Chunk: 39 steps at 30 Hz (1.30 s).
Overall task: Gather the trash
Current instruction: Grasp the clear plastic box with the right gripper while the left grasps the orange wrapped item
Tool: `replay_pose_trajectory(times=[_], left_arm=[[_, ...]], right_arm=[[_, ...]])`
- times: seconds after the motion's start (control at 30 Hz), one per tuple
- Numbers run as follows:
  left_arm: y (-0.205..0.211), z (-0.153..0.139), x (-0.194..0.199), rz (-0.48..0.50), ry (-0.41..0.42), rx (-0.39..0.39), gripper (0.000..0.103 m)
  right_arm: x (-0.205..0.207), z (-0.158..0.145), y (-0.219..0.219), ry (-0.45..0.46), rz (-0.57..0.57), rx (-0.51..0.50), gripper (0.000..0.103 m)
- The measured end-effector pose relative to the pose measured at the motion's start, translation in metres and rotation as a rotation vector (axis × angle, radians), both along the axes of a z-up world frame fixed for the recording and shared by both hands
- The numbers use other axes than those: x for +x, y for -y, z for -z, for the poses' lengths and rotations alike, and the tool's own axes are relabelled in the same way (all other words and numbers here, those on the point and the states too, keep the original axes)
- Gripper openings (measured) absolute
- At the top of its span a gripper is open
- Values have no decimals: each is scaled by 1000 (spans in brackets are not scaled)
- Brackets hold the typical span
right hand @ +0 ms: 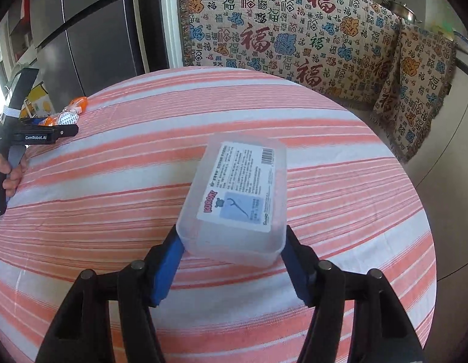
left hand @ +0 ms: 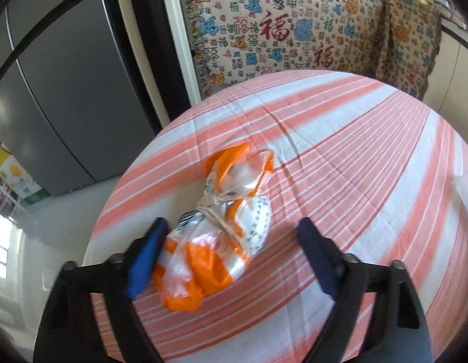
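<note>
At lower centre, the left gripper gapes wide around a tied orange-and-white bag, while the right gripper clamps a clear plastic box above the striped tablecloth.

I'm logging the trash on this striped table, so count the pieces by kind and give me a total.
Orange and white plastic bag bundle: 1, lying between the open left gripper fingers.
Clear plastic box: 1, clamped in the right gripper.
Total: 2
</note>
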State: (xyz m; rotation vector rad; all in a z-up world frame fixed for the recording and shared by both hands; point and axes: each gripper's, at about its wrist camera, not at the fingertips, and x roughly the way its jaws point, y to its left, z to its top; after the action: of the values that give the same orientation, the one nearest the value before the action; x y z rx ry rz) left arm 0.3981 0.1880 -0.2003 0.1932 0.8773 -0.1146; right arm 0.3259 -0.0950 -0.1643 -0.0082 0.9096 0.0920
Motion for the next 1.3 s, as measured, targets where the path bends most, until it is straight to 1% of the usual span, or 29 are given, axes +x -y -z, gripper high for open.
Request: replay_pose_trajectory(times=[0.13,0.23,0.27,0.33,0.43,0.53,0.57,0.63,0.67,0.7,0.73,0.77,0.83,0.9,0.97,1.03,1.1,1.17,1.23,1.27,1.3], left_arm=[[12,1,-10,-57,-8,-69,63],[32,1,-29,-109,-39,-118,63],[41,1,-38,-128,-54,-124,63],[65,0,-60,-153,-90,-134,63],[101,2,-98,-173,-120,-134,63],[133,5,-131,-196,-127,-131,65],[139,5,-141,-201,-125,-135,65],[149,6,-155,-197,-128,-152,71],[152,7,-158,-179,-137,-165,80],[154,6,-158,-157,-150,-184,85],[154,5,-159,-138,-161,-206,86],[152,4,-159,-122,-171,-224,86],[146,-2,-156,-88,-182,-242,87],[142,-8,-154,-56,-189,-237,94],[142,-10,-151,-16,-199,-223,95],[143,-11,-142,-4,-204,-214,95],[145,-10,-136,-15,-207,-205,95],[150,-8,-128,-14,-219,-172,95],[156,-5,-124,-24,-224,-100,91],[158,-3,-122,-28,-230,-68,77],[160,-1,-122,-25,-244,-51,52]], right_arm=[[-1,0,0,0,0,6,64],[-4,-1,2,2,1,30,64],[-4,-1,5,4,-4,45,64],[-6,-1,10,4,-50,50,64],[-12,0,23,-1,-124,9,64],[-19,0,48,-22,-155,-2,64],[-20,-1,56,-31,-162,-11,64],[-21,-2,69,-60,-189,-7,64],[-21,-3,74,-77,-203,-3,64],[-20,-3,79,-98,-213,-3,64],[-19,-4,84,-122,-219,1,66],[-17,-5,89,-143,-219,11,70],[-13,-11,100,-180,-198,46,72],[-9,-20,108,-212,-180,88,75],[-2,-27,109,-240,-172,109,78],[6,-30,101,-291,-196,92,80],[16,-29,90,-335,-215,56,80],[24,-29,80,-343,-222,1,80],[32,-29,74,-358,-218,-26,80],[34,-28,71,-365,-218,-31,79],[36,-29,70,-371,-220,-38,79]])
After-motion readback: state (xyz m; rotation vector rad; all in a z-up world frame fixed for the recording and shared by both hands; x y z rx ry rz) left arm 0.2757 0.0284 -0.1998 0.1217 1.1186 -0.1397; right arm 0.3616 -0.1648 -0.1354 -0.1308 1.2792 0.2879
